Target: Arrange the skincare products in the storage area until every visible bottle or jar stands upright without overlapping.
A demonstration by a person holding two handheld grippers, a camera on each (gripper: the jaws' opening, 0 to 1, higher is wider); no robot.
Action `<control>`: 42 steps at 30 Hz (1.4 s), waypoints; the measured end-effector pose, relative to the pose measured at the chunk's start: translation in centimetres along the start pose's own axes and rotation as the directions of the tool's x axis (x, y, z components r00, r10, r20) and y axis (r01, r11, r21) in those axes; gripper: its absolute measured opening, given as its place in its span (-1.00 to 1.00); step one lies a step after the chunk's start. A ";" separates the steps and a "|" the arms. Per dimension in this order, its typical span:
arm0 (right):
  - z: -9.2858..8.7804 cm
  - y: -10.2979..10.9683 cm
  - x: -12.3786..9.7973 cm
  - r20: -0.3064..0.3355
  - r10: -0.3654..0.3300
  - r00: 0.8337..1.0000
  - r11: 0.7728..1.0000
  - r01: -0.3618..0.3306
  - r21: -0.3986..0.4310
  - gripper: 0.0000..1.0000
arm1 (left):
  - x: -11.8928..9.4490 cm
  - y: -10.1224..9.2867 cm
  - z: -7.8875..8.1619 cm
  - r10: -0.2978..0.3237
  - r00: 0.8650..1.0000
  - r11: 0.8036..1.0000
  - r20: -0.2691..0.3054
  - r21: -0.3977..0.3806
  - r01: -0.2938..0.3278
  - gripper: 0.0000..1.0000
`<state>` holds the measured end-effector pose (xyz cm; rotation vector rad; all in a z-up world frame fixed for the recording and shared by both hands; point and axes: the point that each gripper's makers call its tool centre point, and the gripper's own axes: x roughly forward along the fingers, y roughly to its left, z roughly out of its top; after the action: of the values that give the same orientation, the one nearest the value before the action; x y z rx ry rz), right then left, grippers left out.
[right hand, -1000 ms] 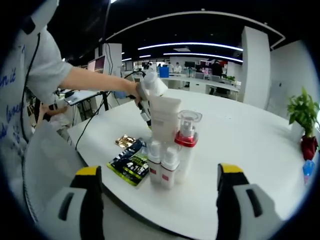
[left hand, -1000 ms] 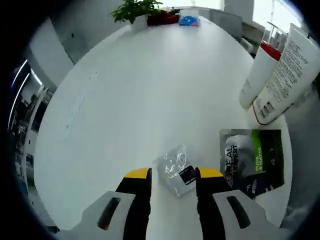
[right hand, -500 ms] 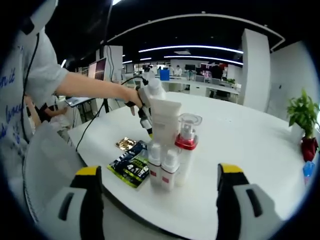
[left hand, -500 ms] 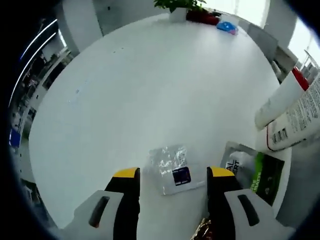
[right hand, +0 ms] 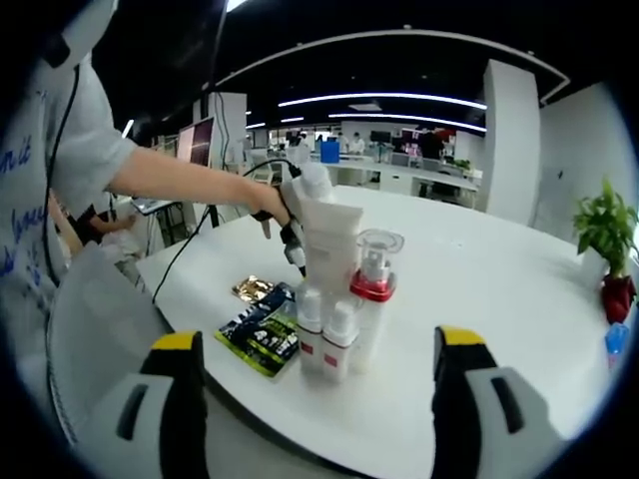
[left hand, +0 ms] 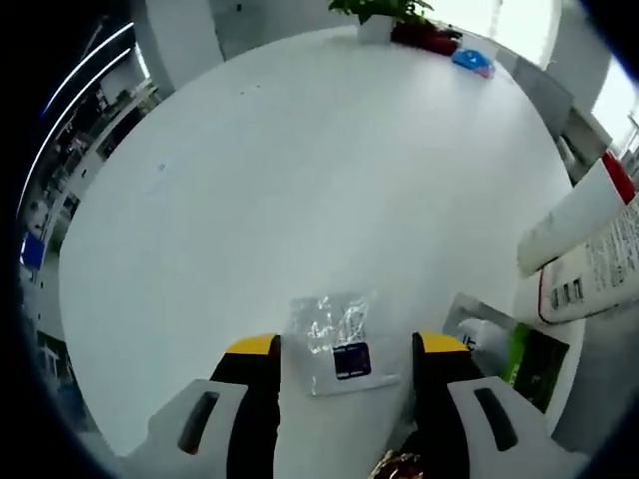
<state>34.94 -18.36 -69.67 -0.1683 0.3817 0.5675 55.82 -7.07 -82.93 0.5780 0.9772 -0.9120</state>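
Left gripper view: the left gripper (left hand: 344,349) has its yellow-tipped jaws spread, with nothing pinched. A clear sachet (left hand: 332,342) with a dark label lies flat on the white table (left hand: 300,160) between the jaw tips. At 4 o'clock from it lies a green-and-black sachet (left hand: 524,359), flat. At 3 o'clock, a white tube (left hand: 599,269) and a red-capped bottle (left hand: 584,205) lean in from the edge. A potted plant (left hand: 379,12) stands at 12 o'clock, far across the table.

Right gripper view: the right gripper (right hand: 324,349) is wide open and holds nothing. Centre: a close cluster of upright products, namely the white tube (right hand: 332,239), a pump bottle with red collar (right hand: 371,289) and two small white bottles (right hand: 324,329), side by side. The green-and-black sachet (right hand: 262,339) lies flat at 9 o'clock of the cluster, with a gold sachet (right hand: 252,287) beyond it. A person's hand (right hand: 270,205) carries the other gripper behind the tube.
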 end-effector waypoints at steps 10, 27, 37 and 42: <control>0.1 0.1 0.0 0.005 0.004 1.000 1.000 -0.004 -0.002 0.91 | 0.0 -0.4 -0.3 -0.008 1.000 0.999 0.009 -0.043 0.008 -0.10; 0.3 0.1 -0.1 0.017 0.003 1.000 1.000 -0.003 -0.001 0.91 | -0.3 -0.9 -0.8 -0.003 1.000 0.999 0.006 -0.052 0.003 -0.26; 0.3 0.1 -0.1 0.016 0.007 1.000 1.000 -0.007 -0.002 0.91 | -0.9 -0.7 -1.6 0.000 1.000 0.999 -0.006 -0.040 0.000 -0.26; 0.2 0.1 -0.1 0.014 0.006 1.000 1.000 -0.006 -0.003 0.92 | -1.6 -0.3 -1.7 0.007 1.000 0.999 0.002 -0.039 -0.007 -0.26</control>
<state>34.89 -18.24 -69.44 -0.1660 0.3683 0.5749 54.39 -5.33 -82.29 0.5473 0.9888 -0.8850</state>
